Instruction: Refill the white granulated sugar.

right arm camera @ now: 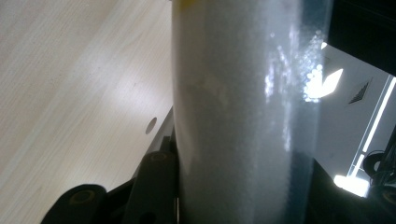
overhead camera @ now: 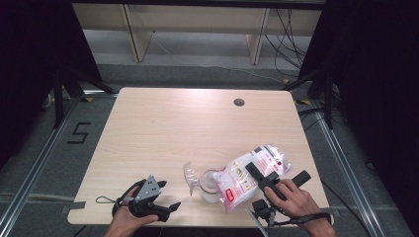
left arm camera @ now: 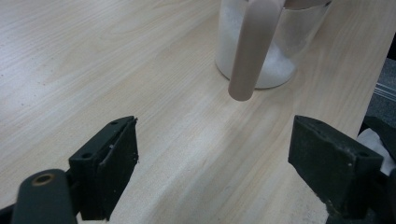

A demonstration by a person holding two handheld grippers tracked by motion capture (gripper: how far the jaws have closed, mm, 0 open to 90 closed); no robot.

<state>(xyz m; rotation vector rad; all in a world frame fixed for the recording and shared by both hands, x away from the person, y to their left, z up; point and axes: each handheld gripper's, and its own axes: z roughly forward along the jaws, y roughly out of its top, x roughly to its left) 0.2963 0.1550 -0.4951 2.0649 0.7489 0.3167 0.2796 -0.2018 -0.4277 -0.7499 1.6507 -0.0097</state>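
Near the table's (overhead camera: 148, 128) front edge the left gripper (overhead camera: 165, 210) rests with its jaws wide apart and nothing between them, pointing toward the clear pitcher (overhead camera: 207, 185) just beyond. At the front right corner the right gripper (overhead camera: 262, 177) is clamped on the bag of white granules (overhead camera: 249, 177). The bag's long axis runs from the right edge down toward the pitcher, its low end at the rim, so any further tip is, I judge, the right hand's.

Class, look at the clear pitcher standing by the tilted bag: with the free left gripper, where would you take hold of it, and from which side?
Probably the handle of the pitcher: it faces the open left gripper, which could come in level from the left. The bag covers the right side.
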